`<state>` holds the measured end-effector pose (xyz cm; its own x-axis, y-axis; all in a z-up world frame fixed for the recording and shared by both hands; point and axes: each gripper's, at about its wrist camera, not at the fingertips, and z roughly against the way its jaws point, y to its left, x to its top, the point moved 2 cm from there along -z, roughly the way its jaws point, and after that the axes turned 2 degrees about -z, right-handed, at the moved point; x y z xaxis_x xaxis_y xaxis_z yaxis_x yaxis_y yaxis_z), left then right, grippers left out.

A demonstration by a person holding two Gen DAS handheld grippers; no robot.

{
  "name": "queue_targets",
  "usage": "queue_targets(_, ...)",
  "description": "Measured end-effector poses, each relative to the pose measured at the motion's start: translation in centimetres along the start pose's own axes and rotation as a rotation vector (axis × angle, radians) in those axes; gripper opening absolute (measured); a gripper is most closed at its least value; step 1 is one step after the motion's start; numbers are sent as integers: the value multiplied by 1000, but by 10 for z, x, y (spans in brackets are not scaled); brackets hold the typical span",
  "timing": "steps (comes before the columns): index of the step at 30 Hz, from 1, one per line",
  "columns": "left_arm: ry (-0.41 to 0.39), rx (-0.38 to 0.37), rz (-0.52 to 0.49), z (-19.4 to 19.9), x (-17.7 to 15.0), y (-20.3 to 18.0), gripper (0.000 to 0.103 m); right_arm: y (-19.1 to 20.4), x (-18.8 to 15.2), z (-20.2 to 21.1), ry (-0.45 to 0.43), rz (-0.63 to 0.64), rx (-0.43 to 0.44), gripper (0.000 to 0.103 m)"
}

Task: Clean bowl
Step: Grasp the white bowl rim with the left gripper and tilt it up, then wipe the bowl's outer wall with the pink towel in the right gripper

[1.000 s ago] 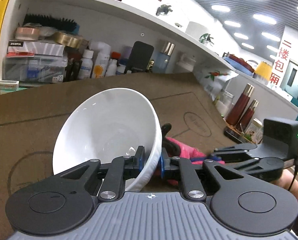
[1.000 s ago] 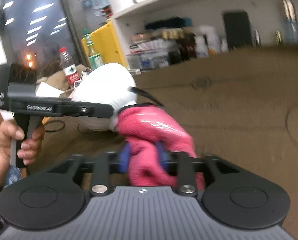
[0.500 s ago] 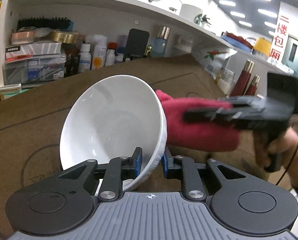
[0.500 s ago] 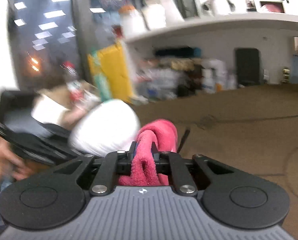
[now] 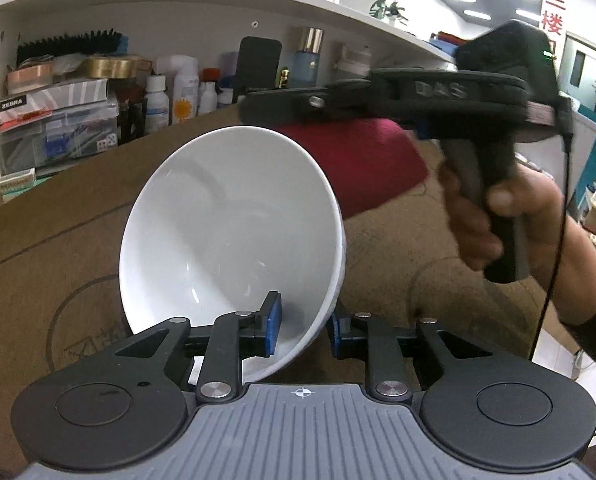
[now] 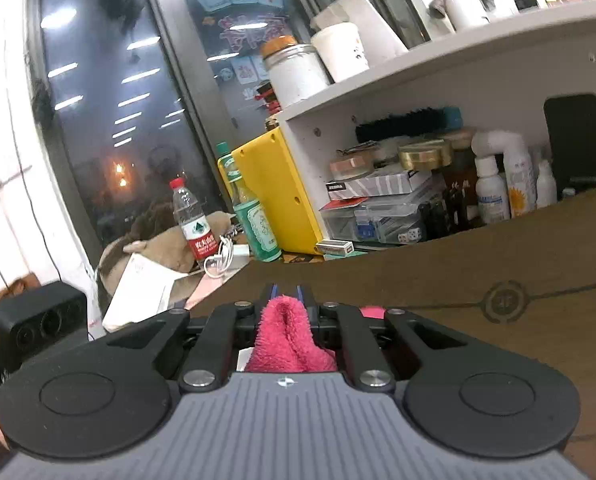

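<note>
The left claw (image 5: 301,326) straddles the lower rim of the white bowl (image 5: 230,240), one blue pad inside and one outside; its jaws have just been opening, the inner pad stands slightly off the wall, and the bowl is tilted on edge above the brown tabletop (image 5: 58,240) with its mouth facing the camera. The right claw (image 6: 286,294) is pressed together on a folded red cloth (image 6: 288,336). In the left wrist view the cloth sits just behind the bowl's upper right rim, with the person's hand (image 5: 493,216) on the handle.
</note>
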<state>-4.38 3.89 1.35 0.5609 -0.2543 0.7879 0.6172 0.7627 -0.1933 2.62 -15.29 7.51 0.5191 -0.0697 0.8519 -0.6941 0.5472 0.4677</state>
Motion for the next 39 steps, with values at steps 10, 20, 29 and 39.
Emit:
queue_targets(10,29,53,-50,-3,-2,-2,31,15,-51,53,127,138,-182,17)
queue_targets(20,66,101,-83,-8,1,-7,34,21,-70,44,244,239,-495,98)
queue_targets(29,63,112,-78,-13,1,-4,38,-5,-61,22,260,231,-438,24)
queue_targets(39,88,114,-69,-12,2,1,42,32,-34,-13,238,671,-460,24)
